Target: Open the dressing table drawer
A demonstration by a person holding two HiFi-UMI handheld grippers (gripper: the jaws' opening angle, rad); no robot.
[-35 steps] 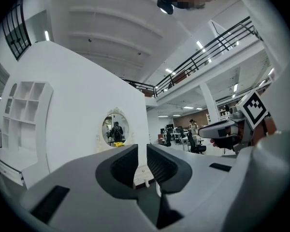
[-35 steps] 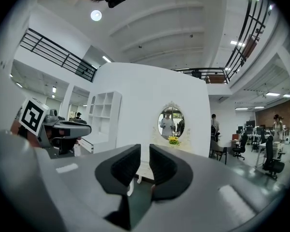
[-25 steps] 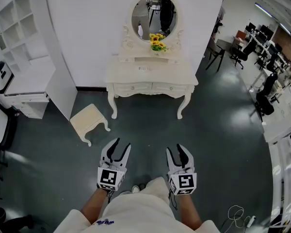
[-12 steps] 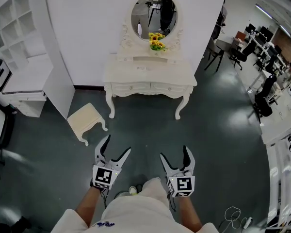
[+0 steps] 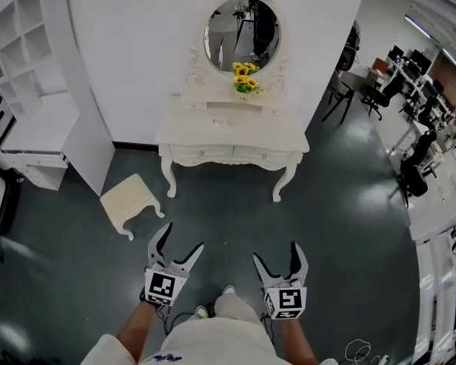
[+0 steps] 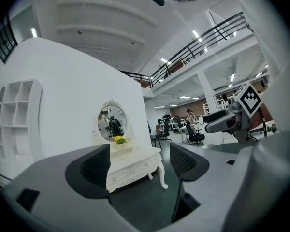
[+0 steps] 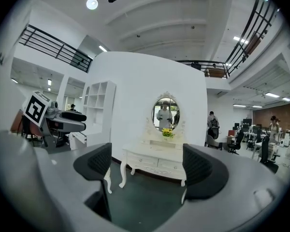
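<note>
Our left gripper [image 5: 181,238] has its two jaws spread wide, having just been opening, and nothing sits between its textured pads. Our right gripper [image 5: 277,253] is the same, with its jaws just opened wide and empty. Each one carries a cube with black-and-white square markers. Both grippers point toward the dressing table [image 5: 213,131] and hang well apart from it, with dark grey floor [image 5: 235,215] between them and its curved legs. We see the dressing table as cream white, standing against a white wall. Two drawers [image 5: 201,154] lie side by side in its front, just under the top, and both look closed, flush with the carved front. An oval mirror [image 5: 242,33] in an ornate frame rises from the back of the dressing table, and a small bunch of yellow flowers [image 5: 245,74] stands at the mirror's foot. A matching cream stool [image 5: 131,202] stands on the floor to the left of the dressing table's front, turned at an angle and apart from it. A white shelf unit [image 5: 30,44] stands further left of the dressing table, and black office chairs [image 5: 418,158] stand well off to its right.
</note>
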